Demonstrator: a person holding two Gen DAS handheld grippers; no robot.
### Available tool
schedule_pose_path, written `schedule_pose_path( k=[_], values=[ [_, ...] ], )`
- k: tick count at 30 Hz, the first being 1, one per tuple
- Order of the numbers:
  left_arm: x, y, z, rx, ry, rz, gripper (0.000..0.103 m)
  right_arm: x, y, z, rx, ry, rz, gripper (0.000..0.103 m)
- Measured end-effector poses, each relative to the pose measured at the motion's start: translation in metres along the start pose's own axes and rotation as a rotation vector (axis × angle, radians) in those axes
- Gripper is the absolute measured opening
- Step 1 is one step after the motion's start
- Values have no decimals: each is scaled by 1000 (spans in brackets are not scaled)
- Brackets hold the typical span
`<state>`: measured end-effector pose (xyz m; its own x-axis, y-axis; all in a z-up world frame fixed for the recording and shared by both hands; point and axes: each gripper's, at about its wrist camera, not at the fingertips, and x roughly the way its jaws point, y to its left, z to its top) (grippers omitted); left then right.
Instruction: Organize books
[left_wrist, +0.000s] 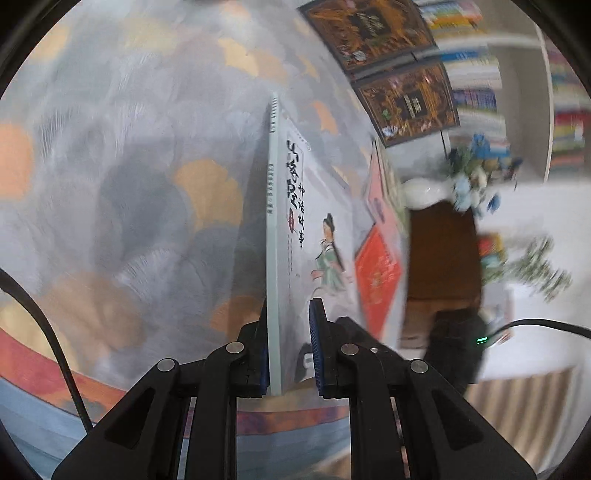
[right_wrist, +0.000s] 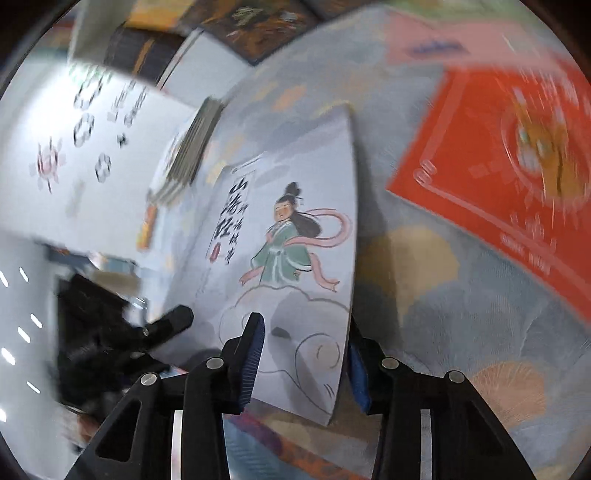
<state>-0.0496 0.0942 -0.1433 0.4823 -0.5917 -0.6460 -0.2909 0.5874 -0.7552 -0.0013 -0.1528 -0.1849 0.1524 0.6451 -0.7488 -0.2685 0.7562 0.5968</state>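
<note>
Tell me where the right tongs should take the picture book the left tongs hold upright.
Take the picture book by its free long edge, opposite the spine that the left tongs clamp. It stands on edge and is thin, so bring the right tongs in edge-on, one pad on each cover. They straddle that edge now, not pressing.

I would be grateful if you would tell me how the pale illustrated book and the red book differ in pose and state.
The pale illustrated book stands up on edge above the patterned cloth; the red book lies flat on it. The pale book sits inside both claws, the left claw pinching its spine edge; no claw touches the red one. Its cover shows a robed figure; the red cover is too blurred to read. Both are thin.
</note>
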Motion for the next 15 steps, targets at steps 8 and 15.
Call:
schedule_pose_path(
  k=[8, 15],
  values=[
    [-25, -19, 22, 182, -40, 58, 13, 15, 48, -6, -155, 6, -116, 41],
    [-50, -30, 43, 295, -29, -4, 13, 12, 87, -2, -213, -65, -172, 41]
  ],
)
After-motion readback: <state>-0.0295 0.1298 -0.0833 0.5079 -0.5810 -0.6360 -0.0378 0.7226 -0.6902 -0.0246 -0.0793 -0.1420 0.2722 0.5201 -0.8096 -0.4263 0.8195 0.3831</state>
